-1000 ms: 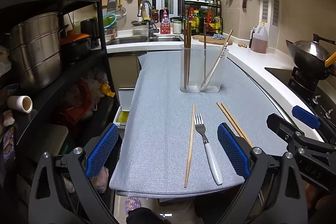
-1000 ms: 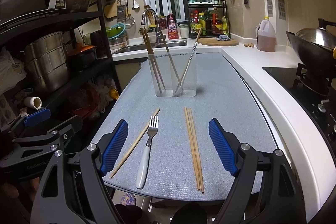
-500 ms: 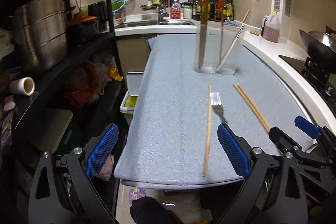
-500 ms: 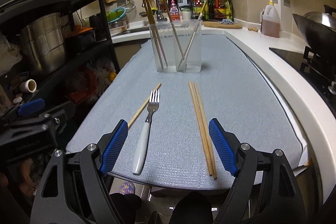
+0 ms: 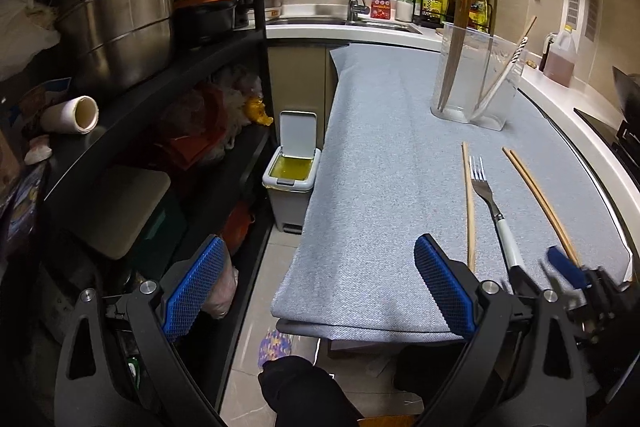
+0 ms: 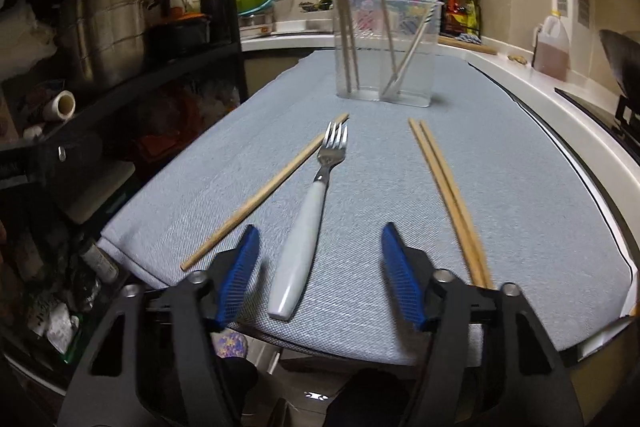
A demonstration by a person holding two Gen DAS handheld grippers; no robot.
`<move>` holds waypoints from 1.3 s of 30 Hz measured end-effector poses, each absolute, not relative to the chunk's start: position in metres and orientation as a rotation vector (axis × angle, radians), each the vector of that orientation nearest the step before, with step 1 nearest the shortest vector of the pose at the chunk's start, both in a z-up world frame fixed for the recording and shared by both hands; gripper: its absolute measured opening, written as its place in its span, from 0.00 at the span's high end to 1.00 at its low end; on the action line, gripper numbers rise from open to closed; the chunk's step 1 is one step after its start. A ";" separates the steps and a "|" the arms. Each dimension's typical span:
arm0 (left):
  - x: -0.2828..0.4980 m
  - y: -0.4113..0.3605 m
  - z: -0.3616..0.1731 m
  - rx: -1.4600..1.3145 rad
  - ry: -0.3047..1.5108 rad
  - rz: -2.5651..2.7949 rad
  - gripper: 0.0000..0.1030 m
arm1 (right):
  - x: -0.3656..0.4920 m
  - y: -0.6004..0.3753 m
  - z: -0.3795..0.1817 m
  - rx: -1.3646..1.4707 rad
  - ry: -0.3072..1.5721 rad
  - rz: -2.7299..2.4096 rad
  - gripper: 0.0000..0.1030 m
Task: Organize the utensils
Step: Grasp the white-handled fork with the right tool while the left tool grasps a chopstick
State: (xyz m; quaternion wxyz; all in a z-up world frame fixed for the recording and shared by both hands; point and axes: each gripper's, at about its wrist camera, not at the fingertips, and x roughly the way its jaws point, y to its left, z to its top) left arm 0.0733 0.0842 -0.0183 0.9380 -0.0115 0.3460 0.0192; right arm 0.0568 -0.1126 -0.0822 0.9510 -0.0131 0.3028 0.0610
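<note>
Change: a second ago the right gripper [image 6: 318, 279] hung higher over the grey mat [image 6: 520, 187] with its blue pads spread wide; now it sits low at the near edge, and the gap between the pads has narrowed.
Meaning for the task: it looks like the opening of a pick on the fork [image 6: 312, 211], the first loose utensil to go toward the clear holder [image 6: 386, 51] at the far end (nothing has left the mat yet).
Right claw: about half apart and closing; the fork's white handle lies between the jaws, nearer the left pad, but neither pad presses on it that I can see, so nothing is held.
Left claw: the left gripper [image 5: 316, 291] stands wide apart and empty; it has drifted off to the left, so its left pad hangs over the floor beside the mat and only its right pad is above the cloth.
Fork: flat on the mat, tines pointing far, handle toward the near edge.
Single chopstick [image 6: 260, 195]: just left of the fork, slanting, its far tip close by the tines.
Chopstick pair [image 6: 444, 195]: right of the fork, side by side, their near ends passing under the right jaw's arm (a snag risk if the claw swings right).
Holder: upright, two compartments, chopsticks standing in the left one and slanted utensils in the right.
Next, as I judge it: finish closing on the handle, then lift.
</note>
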 end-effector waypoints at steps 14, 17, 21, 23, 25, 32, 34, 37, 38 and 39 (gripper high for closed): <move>0.074 0.027 -0.046 -0.077 0.659 -0.191 0.12 | 0.054 -0.156 -0.091 0.015 0.569 0.037 0.83; 0.074 0.006 -0.061 -0.022 0.653 -0.228 0.27 | 0.052 -0.162 -0.091 0.021 0.570 0.031 0.83; 0.079 -0.008 -0.082 0.005 0.685 -0.258 0.45 | 0.050 -0.164 -0.093 0.016 0.568 0.032 0.83; 0.077 -0.010 -0.085 0.029 0.646 -0.244 0.54 | 0.049 -0.164 -0.093 0.016 0.567 0.033 0.83; 0.075 -0.013 -0.090 0.079 0.592 -0.223 0.59 | 0.048 -0.164 -0.093 0.019 0.564 0.033 0.83; 0.071 -0.011 -0.091 0.053 0.549 -0.255 0.94 | 0.047 -0.162 -0.093 0.022 0.562 0.038 0.83; 0.072 -0.011 -0.089 0.062 0.561 -0.264 0.94 | 0.047 -0.162 -0.092 0.025 0.574 0.054 0.83; 0.074 -0.011 -0.085 0.067 0.572 -0.246 0.94 | 0.046 -0.161 -0.086 0.032 0.570 0.085 0.83; 0.072 -0.010 -0.081 0.059 0.567 -0.250 0.94 | 0.044 -0.160 -0.083 0.022 0.555 0.090 0.83; 0.071 -0.009 -0.078 0.056 0.560 -0.252 0.94 | 0.042 -0.158 -0.078 0.006 0.537 0.092 0.83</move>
